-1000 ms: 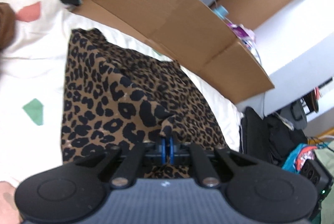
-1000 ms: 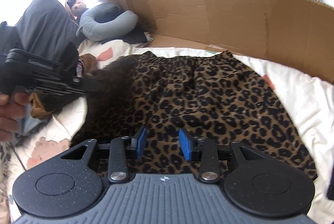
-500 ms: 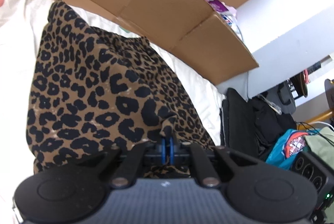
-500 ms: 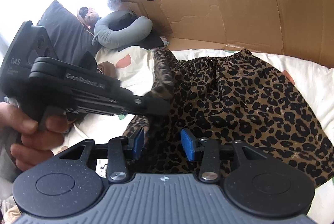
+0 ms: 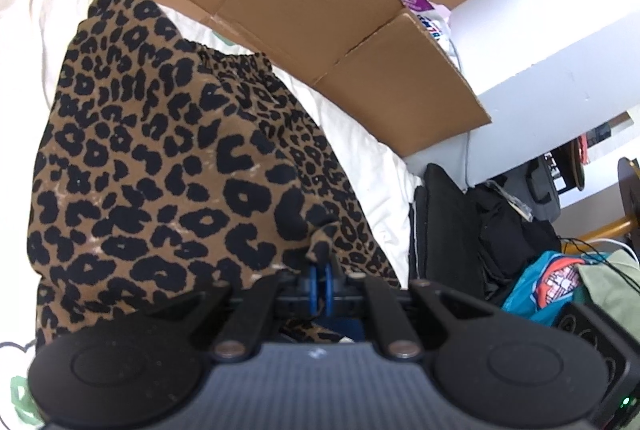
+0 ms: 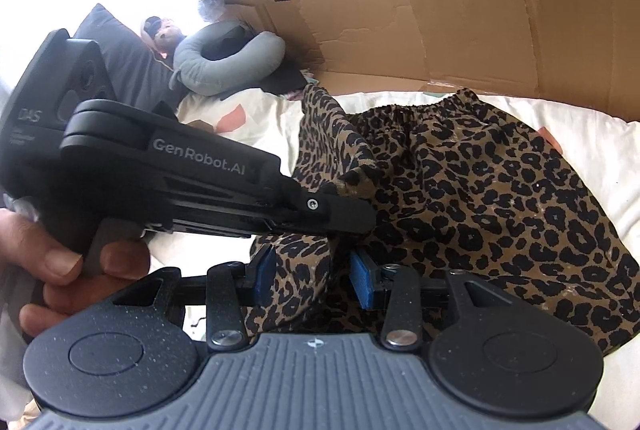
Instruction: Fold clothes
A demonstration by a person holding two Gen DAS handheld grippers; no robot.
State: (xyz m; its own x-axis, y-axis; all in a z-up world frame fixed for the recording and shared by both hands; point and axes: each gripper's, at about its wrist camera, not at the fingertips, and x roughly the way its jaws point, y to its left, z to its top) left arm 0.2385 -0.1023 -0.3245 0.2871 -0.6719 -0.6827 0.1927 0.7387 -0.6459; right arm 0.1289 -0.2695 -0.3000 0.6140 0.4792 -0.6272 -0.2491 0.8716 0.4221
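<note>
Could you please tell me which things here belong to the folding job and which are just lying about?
In the job:
leopard-print garment
left gripper
right gripper

Lying about:
cardboard
grey neck pillow
black bag

Leopard-print garment (image 6: 480,197), brown with black spots, spread over white bedding with its gathered elastic waistband toward the cardboard at the far side. Left edge lifted and folded across toward the middle, one corner drawn up into a peak and pinched, a loose fold hanging down at the near side. Right portion lying mostly flat, lightly rumpled, lower hem toward the near edge.
</note>
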